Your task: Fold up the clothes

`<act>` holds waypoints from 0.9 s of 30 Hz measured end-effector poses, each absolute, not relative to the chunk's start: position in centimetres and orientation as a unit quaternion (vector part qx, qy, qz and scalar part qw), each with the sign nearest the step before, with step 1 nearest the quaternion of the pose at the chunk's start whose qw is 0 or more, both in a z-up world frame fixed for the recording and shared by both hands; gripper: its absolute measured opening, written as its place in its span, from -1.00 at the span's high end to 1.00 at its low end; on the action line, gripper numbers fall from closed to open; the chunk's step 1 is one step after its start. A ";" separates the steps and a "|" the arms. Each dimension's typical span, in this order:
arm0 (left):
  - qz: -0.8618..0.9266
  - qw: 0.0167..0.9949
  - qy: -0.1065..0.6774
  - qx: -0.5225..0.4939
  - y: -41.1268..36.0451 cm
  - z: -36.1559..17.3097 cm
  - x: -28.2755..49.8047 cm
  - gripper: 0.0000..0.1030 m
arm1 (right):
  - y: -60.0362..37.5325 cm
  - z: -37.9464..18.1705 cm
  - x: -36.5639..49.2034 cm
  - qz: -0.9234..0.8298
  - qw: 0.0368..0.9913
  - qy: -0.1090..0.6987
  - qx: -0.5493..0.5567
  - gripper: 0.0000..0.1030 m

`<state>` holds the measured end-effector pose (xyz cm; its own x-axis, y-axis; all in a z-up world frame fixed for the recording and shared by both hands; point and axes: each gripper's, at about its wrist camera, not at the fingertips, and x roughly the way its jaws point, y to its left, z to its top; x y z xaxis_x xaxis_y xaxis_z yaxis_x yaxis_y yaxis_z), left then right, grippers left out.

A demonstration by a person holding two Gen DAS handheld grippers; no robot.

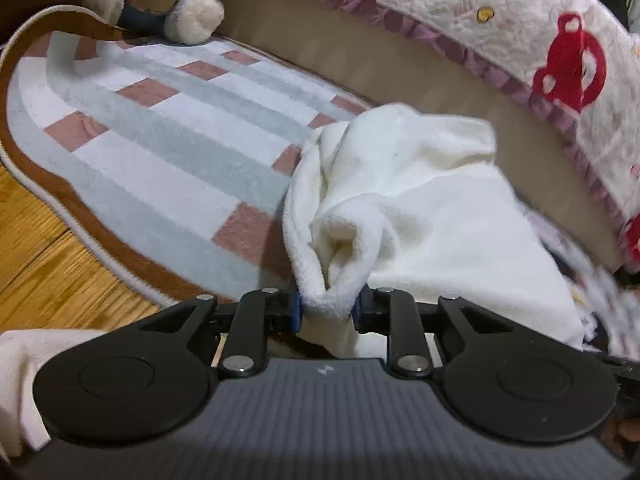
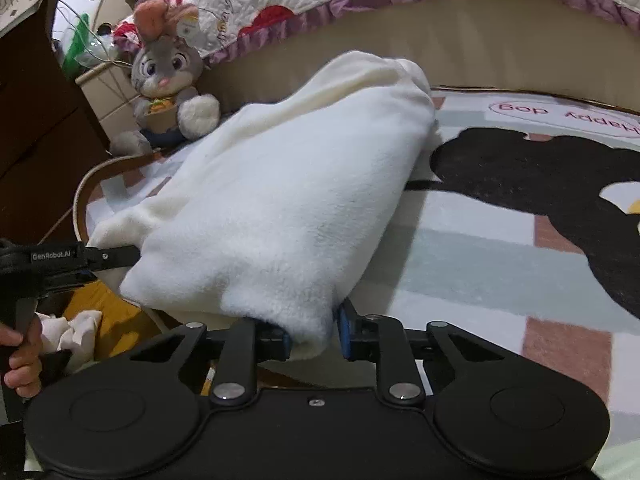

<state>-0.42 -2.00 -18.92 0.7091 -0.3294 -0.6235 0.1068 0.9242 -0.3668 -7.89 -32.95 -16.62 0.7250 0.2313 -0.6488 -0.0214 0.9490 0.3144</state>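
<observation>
**Q:** State of both claws?

**A:** My left gripper (image 1: 326, 308) has its blue pads pressed in on a bunched edge of the white fleece garment (image 1: 420, 200); the fabric is pinched between them. My right gripper (image 2: 314, 334) is likewise nearly closed on another stretch of that edge, the fleece draping over its left finger. In the right wrist view the left gripper (image 2: 72, 258) shows at the left edge, its tip buried under the cloth, with the person's hand (image 2: 20, 360) on its handle.

**Q:** Where is the garment?

**A:** Over the striped rug (image 1: 160, 152), near the rug's edge closest to me, lifted at that end and sagging away toward the bed base (image 1: 360, 68). Its far end reaches close to the bed.

**Q:** Progress?

**A:** I judge it early to middle. The cloth looks doubled over in a loose bulk, not flat; no crisp fold lines, no neat rectangle. Still to do: lay it down, square the edges, make the remaining folds.

**Q:** What can't be read?

**A:** What kind of garment it is: sleeves or legs are not clear; the opening by the left pads is possibly a cuff. The underside is hidden. Right margin of the left view is blurred. A plush rabbit (image 2: 168, 80) sits at the rug's far corner, well apart.
</observation>
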 end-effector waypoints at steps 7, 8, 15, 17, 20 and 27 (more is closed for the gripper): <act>-0.079 0.912 0.384 -0.124 -1.6 -17.9 -0.8 0.33 | -33.1 -18.0 -7.5 0.058 0.891 0.425 0.148 0.64; -0.076 0.915 0.378 -0.114 -1.7 -17.1 -1.0 0.33 | -33.3 -18.0 -7.7 0.058 0.888 0.428 0.155 0.65; -0.076 0.937 0.337 -0.060 -1.6 -11.6 -2.3 0.29 | -34.1 -15.4 -10.1 0.111 0.889 0.401 0.189 0.60; -0.091 0.939 0.326 -0.054 -1.6 -9.8 -2.3 0.16 | -34.6 -14.0 -10.7 0.134 0.900 0.362 0.202 0.57; -0.115 0.944 0.305 -0.050 -2.0 -7.1 -1.3 0.12 | -35.4 -12.1 -11.1 0.150 0.915 0.309 0.214 0.22; -0.205 0.918 0.337 -0.045 -6.8 -5.4 7.5 -0.19 | -36.3 -11.3 -4.3 0.092 0.928 0.327 0.157 0.05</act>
